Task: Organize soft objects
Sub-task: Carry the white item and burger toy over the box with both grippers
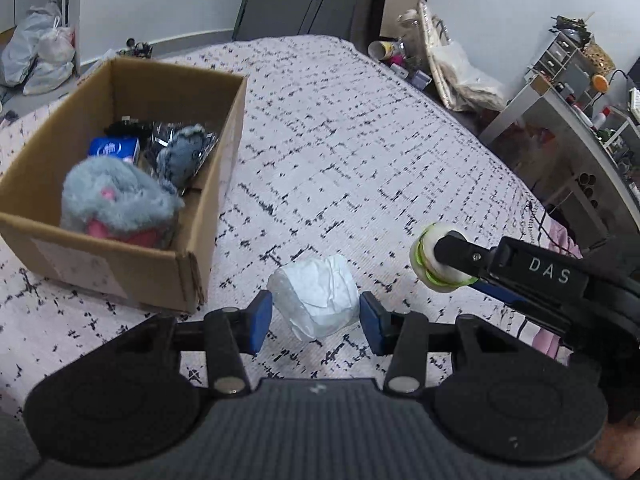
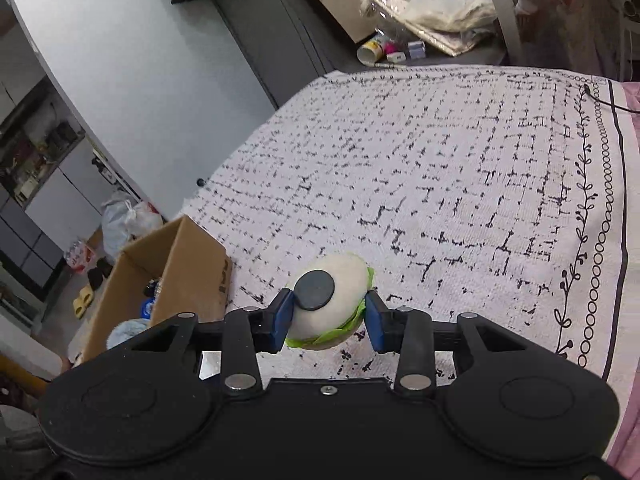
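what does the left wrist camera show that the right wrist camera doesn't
Left only: the white wrapped bundle between the open left gripper, and the grey plush toy inside the box. Right only: the black disc on the toy burger, and the blanket's vine border. Both: cardboard box, burger, right gripper.

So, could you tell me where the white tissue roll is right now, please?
In the left wrist view the white tissue roll lies on the patterned bedspread between the open left gripper fingers, just right of the cardboard box.
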The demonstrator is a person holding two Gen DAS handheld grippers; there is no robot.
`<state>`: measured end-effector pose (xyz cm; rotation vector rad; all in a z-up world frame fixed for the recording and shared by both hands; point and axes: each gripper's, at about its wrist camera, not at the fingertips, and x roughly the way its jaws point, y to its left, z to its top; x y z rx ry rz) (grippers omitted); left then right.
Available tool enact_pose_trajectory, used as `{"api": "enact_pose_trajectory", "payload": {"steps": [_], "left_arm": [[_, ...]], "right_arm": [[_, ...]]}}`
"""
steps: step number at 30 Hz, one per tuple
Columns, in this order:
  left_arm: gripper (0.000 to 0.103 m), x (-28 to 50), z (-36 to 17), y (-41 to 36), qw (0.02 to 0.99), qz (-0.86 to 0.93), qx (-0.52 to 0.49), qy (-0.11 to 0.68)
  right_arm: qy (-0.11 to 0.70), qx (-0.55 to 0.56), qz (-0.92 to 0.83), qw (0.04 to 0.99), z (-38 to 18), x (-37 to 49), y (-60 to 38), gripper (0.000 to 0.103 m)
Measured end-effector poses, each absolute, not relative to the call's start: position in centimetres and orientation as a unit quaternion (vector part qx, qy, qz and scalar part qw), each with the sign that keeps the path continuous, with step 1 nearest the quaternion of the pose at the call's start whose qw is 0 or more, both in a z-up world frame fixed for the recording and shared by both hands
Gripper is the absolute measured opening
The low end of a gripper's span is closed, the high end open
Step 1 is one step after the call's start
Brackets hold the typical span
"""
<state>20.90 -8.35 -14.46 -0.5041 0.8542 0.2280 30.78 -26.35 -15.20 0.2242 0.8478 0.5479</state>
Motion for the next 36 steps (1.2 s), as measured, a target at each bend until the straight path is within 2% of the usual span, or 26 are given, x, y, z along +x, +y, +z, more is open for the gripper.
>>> {"api": "enact_pose_trajectory", "payload": {"steps": [21, 29, 36], "left_arm": [[0.046, 18.2, -4.7, -2.7, 0.909, 0.086, -0.178, 0.368], [0.046, 17.3, -3.1, 0.8, 0.913, 0.092, -0.162, 0.362], [0.046, 16.9, -4.1, 4.4, 0.906, 0.104, -0.176, 0.371]], "right_arm": [[0.349, 0.12, 0.313, 0.875, -12.5, 28.7, -25.7, 0.038], [0.335, 0.118, 0.325, 0.876, -11.9, 27.7, -24.4, 0.038], [0.318, 0.097, 0.332, 0.883, -11.6, 26.7, -23.0, 0.038]]}}
